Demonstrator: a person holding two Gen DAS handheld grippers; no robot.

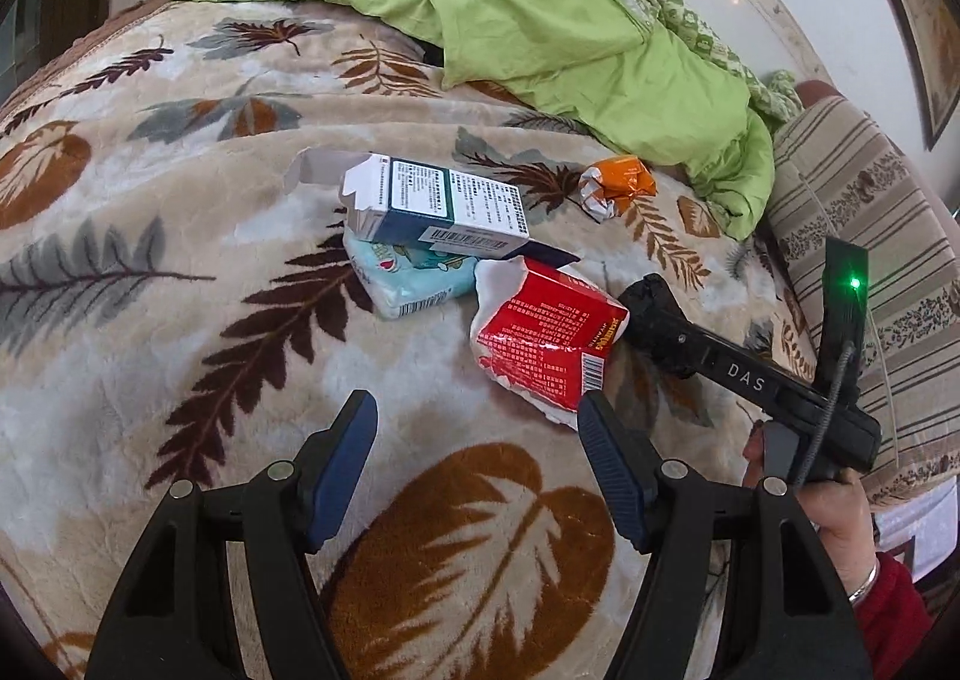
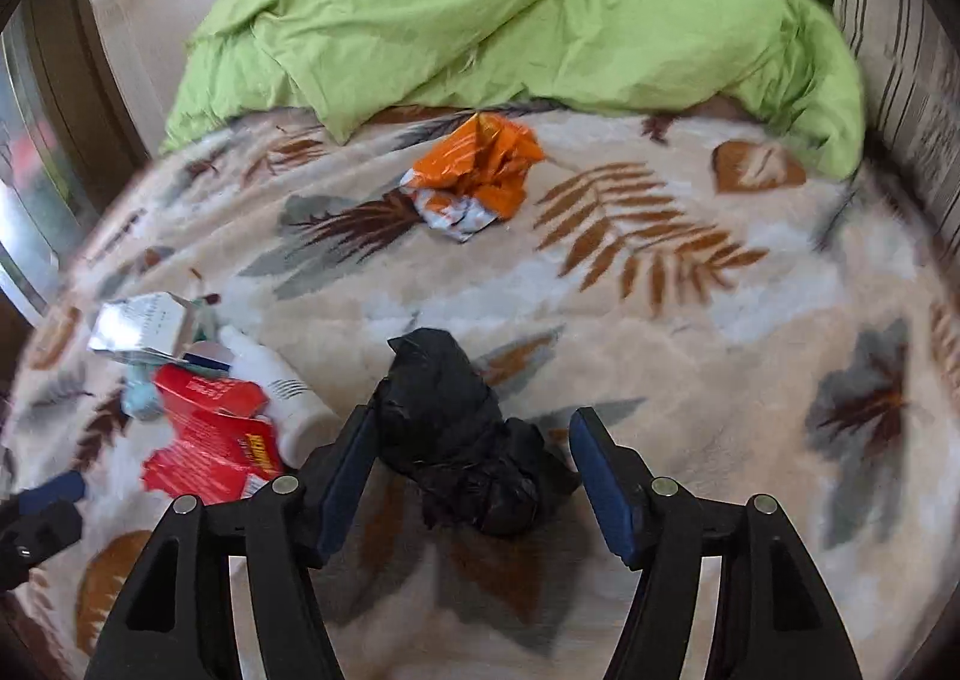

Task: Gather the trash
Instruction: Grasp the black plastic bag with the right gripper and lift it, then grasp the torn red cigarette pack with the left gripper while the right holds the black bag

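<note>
Trash lies on a leaf-patterned blanket [image 1: 180, 320]. A torn red carton [image 1: 546, 344] sits just beyond my left gripper [image 1: 477, 416], which is open with nothing between its fingers. Behind it a white and teal box [image 1: 438, 200] rests on a light blue tissue pack [image 1: 414, 275], and a crumpled orange wrapper [image 1: 618, 182] lies further back. My right gripper [image 2: 474, 428] is shut on a crumpled black bag [image 2: 456, 428], held a little above the blanket. In the right wrist view the red carton [image 2: 210, 440], a white bottle [image 2: 282, 380] and the orange wrapper [image 2: 480, 164] show.
A green quilt [image 1: 510, 8] is heaped at the back of the bed. A striped cushion [image 1: 858, 212] stands at the right. A hand [image 1: 840, 500] in a red sleeve holds the right gripper's body [image 1: 738, 374] beside the red carton.
</note>
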